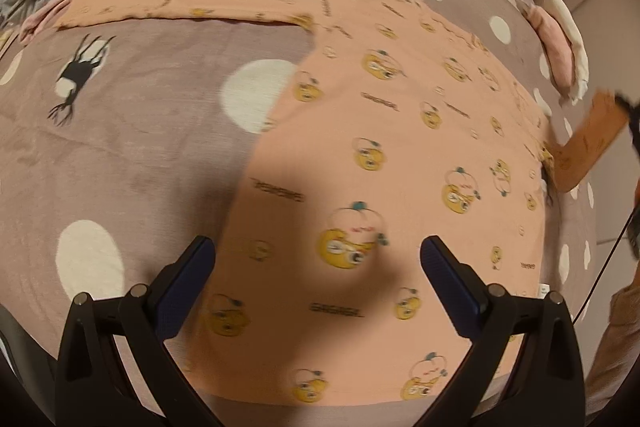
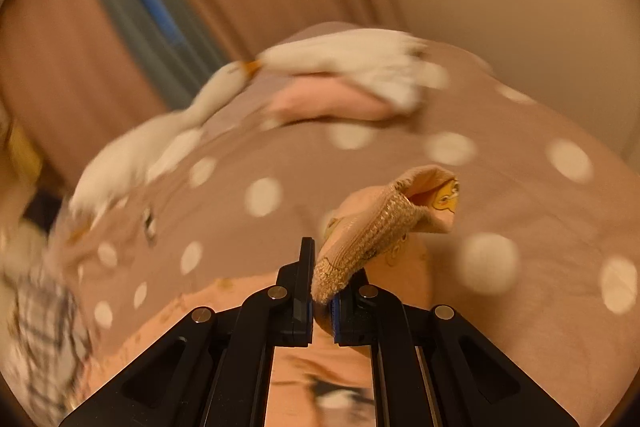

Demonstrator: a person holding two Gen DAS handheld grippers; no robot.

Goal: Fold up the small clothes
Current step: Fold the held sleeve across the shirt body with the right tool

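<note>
Two tools: left tool point(image 1: 316, 255) gapes empty above one peach shirt point(image 1: 400, 155), right tool point(image 2: 322, 287) pinches its sleeve cuff point(image 2: 360, 247).

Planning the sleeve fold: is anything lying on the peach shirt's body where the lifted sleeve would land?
Nothing visible does. The peach shirt lies flat on the dotted bedspread, its body bare of other items. The open left tool hovers over the body's near part; the right tool grips the sleeve cuff.
</note>
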